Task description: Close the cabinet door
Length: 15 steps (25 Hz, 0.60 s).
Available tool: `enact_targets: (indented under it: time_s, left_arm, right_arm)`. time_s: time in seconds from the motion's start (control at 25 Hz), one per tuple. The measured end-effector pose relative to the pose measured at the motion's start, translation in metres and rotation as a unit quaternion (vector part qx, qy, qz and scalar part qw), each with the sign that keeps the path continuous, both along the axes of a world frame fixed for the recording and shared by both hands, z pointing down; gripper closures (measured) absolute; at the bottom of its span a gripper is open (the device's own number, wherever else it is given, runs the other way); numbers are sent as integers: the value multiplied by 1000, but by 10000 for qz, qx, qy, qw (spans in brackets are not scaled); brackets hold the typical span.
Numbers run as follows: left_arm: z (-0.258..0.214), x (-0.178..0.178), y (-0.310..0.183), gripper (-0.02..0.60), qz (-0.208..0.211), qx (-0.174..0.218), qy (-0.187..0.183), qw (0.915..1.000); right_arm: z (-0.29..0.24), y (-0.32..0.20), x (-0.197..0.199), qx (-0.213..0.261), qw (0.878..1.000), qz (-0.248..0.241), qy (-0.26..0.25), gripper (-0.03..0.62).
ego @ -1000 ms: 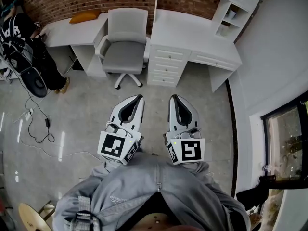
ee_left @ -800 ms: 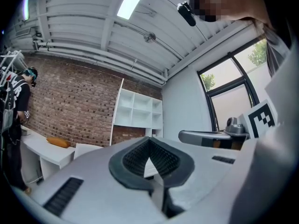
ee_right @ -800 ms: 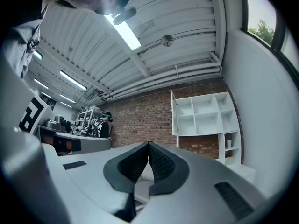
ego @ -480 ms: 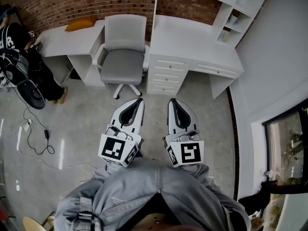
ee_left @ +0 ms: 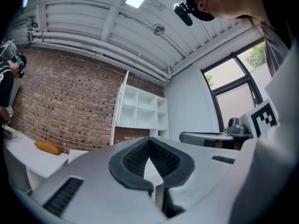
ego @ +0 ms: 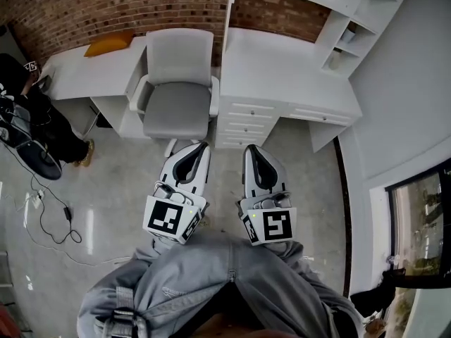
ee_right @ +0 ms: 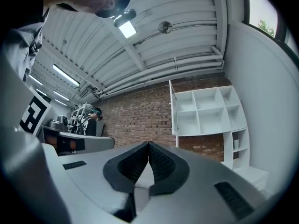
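The white wall cabinet [ee_right: 208, 108] hangs above the desk against the brick wall, its cubbies exposed. Its door [ee_right: 173, 107] stands swung out, seen nearly edge-on; in the head view the door [ego: 230, 2] is a thin white strip at the top. The cabinet [ee_left: 142, 108] also shows in the left gripper view. My left gripper [ego: 203, 145] and right gripper [ego: 251, 148] are held side by side in front of me, pointing at the desks, well short of the cabinet. Both are shut with nothing between the fingertips.
A grey office chair [ego: 180, 83] stands just ahead of the left gripper. A white desk with drawers [ego: 282, 69] is ahead of the right one. A second desk [ego: 84, 69] carries an orange cushion [ego: 109, 46]. A person [ego: 21, 104] and floor cables [ego: 49, 210] are at left.
The chair and desks have drawn nearer and lower in the head view as I moved forward. Both grippers keep their pose in front of me, still shut.
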<state>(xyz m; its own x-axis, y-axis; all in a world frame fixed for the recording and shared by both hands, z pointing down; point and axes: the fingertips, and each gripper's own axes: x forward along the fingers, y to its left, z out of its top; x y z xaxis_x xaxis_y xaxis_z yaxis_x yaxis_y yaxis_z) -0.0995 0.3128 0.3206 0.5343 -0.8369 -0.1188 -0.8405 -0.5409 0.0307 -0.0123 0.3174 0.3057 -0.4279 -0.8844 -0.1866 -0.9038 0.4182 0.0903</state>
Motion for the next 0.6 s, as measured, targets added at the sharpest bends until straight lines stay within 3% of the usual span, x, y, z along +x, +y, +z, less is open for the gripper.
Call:
enact_targets:
  time_s: [0.6]
  left_arm:
    - [4, -14, -91, 577, 506, 52, 68, 9987]
  right_arm:
    - [8, -82, -19, -43, 9991, 432, 34, 568]
